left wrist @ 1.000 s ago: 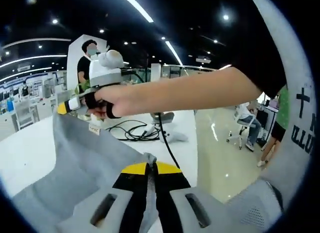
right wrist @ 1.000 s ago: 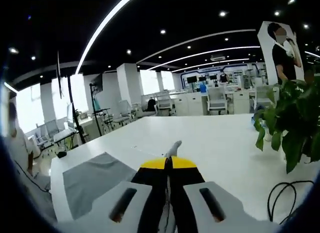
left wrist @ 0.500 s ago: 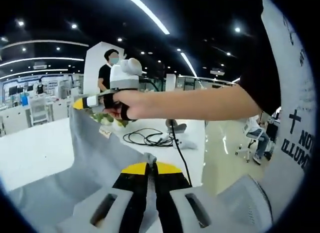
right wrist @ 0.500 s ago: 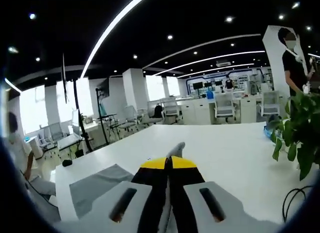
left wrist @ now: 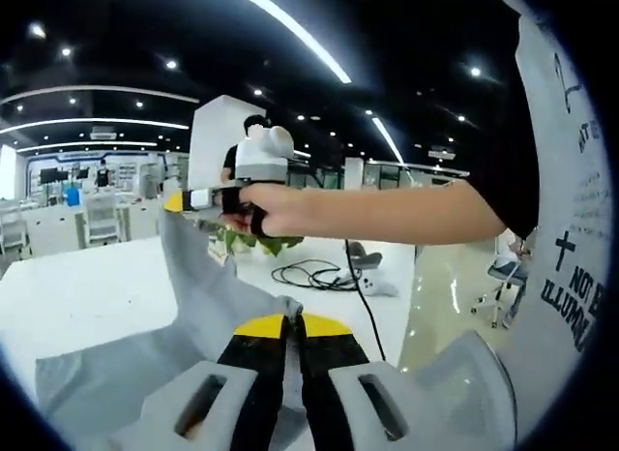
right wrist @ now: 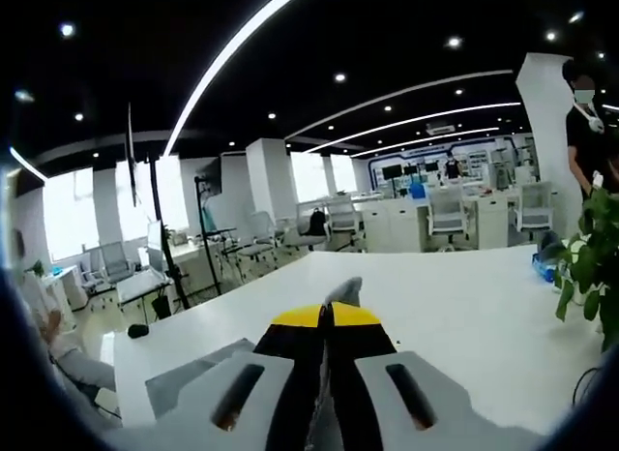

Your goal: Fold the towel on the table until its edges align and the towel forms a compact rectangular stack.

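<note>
both grippers are lifting the towel [left wrist: 208, 286] higher than half a second ago: in the left gripper view the grey cloth is now hanging in a steeper sheet off the white worktop [left wrist: 87, 286], and in the right gripper view less of the towel's lower part is lying on the worktop at the near left. by my reading that means the raised edge is being carried up and over for a fold, with the fold not yet laid down.

the left gripper [left wrist: 290, 320] has its fingers clamped together on a pinch of towel edge. the right gripper [right wrist: 329, 311] is doing the same, fingers closed on a corner poking up between the tips. in the left gripper view the person's forearm [left wrist: 387, 209] is reaching level across from the right, hand wrapped round the right gripper's handle, holding the far corner high and taut.
</note>
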`<action>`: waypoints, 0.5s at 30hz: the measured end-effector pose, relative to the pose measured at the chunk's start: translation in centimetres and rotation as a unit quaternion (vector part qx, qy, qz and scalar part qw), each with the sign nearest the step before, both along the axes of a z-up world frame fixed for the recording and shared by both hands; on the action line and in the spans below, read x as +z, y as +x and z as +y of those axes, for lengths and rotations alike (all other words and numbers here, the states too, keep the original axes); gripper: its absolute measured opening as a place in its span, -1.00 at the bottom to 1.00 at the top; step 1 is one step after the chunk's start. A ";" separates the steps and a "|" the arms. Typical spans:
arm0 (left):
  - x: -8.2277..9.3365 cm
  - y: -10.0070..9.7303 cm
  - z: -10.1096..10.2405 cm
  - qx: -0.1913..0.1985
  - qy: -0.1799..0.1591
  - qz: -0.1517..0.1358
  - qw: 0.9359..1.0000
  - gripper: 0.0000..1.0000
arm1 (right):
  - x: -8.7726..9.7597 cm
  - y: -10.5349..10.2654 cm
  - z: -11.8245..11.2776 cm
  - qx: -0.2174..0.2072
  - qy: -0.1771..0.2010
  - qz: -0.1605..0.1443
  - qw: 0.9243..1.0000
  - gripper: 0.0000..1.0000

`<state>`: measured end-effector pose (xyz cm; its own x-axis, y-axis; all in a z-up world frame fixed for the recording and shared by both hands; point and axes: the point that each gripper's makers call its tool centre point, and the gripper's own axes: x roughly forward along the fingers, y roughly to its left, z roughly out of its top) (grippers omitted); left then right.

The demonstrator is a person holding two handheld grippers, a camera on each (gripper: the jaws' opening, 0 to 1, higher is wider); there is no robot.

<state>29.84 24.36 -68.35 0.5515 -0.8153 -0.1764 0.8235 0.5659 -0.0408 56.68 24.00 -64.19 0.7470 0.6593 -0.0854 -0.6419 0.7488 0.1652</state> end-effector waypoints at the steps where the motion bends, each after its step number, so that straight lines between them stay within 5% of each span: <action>1: 0.1 0.0 0.5 0.002 0.000 -0.002 1.000 -0.91 | 0.1 0.0 0.5 0.002 0.001 0.000 1.000 -1.00; 15: 1.7 0.5 8.9 0.052 0.004 -0.028 0.998 -0.91 | 2.4 0.8 7.5 0.014 0.022 -0.008 1.000 -1.00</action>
<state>30.32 33.24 -66.69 0.6424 -0.7516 -0.1494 0.7609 0.6488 0.0076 57.46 31.49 -61.83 0.7292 0.6829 -0.0438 -0.6656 0.7227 0.1864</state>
